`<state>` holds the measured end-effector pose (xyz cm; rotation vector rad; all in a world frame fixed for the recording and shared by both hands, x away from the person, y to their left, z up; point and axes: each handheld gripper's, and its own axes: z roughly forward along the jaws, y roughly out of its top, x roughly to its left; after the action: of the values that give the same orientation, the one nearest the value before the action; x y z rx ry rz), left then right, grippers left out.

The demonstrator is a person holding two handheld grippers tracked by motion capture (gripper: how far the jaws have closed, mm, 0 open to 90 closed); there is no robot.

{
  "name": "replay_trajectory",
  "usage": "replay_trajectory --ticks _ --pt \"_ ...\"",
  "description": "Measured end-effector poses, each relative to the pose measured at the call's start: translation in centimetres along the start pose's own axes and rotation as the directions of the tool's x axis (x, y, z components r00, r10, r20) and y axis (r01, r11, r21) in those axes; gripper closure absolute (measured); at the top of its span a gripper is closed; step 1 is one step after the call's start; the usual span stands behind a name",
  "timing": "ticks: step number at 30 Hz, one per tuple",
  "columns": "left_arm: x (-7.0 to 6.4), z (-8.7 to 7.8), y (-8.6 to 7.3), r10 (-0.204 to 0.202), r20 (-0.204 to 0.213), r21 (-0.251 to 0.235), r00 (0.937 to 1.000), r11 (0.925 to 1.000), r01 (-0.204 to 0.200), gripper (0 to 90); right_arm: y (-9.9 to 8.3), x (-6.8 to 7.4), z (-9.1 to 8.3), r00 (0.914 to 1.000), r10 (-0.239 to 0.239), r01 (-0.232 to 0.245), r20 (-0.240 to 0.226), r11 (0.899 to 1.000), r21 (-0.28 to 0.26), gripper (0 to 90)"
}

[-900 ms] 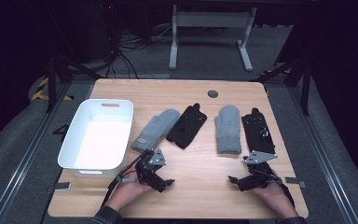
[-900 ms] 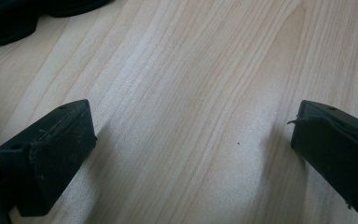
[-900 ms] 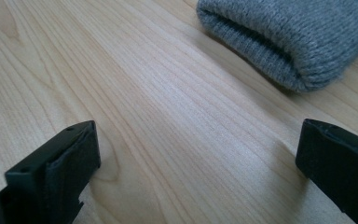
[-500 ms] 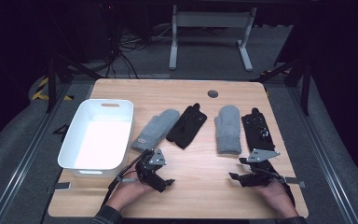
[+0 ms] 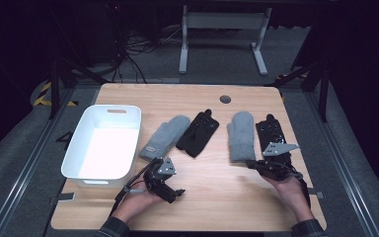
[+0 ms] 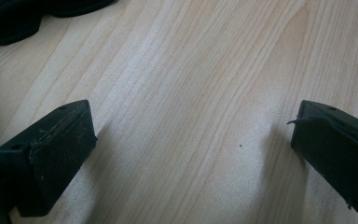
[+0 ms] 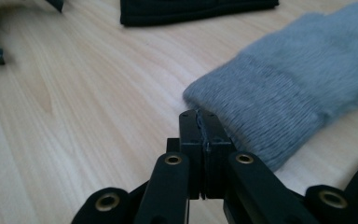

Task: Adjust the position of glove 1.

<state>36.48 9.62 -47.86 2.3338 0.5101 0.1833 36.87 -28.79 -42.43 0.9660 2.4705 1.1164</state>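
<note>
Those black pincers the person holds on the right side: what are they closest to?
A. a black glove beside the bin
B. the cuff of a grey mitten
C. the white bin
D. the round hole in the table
B: the right hand-held gripper, jaws pressed together, sits at the ribbed cuff of the grey mitten, far from the white bin.

Grey knit mitten [image 5: 240,136] lies flat on the table, cuff toward the near edge, thumb on its left, just beside a black glove [image 5: 272,138].
</note>
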Motion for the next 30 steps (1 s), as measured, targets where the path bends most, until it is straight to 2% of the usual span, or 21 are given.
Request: replay_trajectory --ticks 6,8,17,23,26,30 --pt "0.0 0.0 0.0 0.0 0.001 0.001 1.0 1.0 0.0 0.2 1.0 -1.2 0.5 0.9998 0.016 -0.016 0.014 1.0 -0.023 89.9" --pt "0.0 0.0 0.0 0.001 0.001 0.001 1.0 1.0 -0.001 0.2 1.3 -2.0 0.8 0.9993 0.031 -0.031 0.019 0.999 -0.026 89.9" --pt "0.0 0.0 0.0 0.0 0.001 0.001 1.0 1.0 0.0 0.2 1.4 -4.2 1.9 0.996 0.063 -0.061 0.064 0.998 -0.024 89.9" --pt "0.0 0.0 0.0 0.0 0.002 0.001 1.0 1.0 0.0 0.2 1.2 -5.0 2.8 0.9943 0.072 -0.072 0.078 0.997 0.0 89.9" --pt "0.0 0.0 0.0 0.0 0.002 0.001 1.0 1.0 0.0 0.2 0.9 -5.0 3.4 0.9936 0.075 -0.078 0.084 0.997 0.026 90.0" --pt "0.0 0.0 0.0 0.0 0.002 0.002 1.0 1.0 0.0 0.2 0.8 -4.9 3.6 0.9932 0.08 -0.082 0.085 0.996 0.029 90.0"
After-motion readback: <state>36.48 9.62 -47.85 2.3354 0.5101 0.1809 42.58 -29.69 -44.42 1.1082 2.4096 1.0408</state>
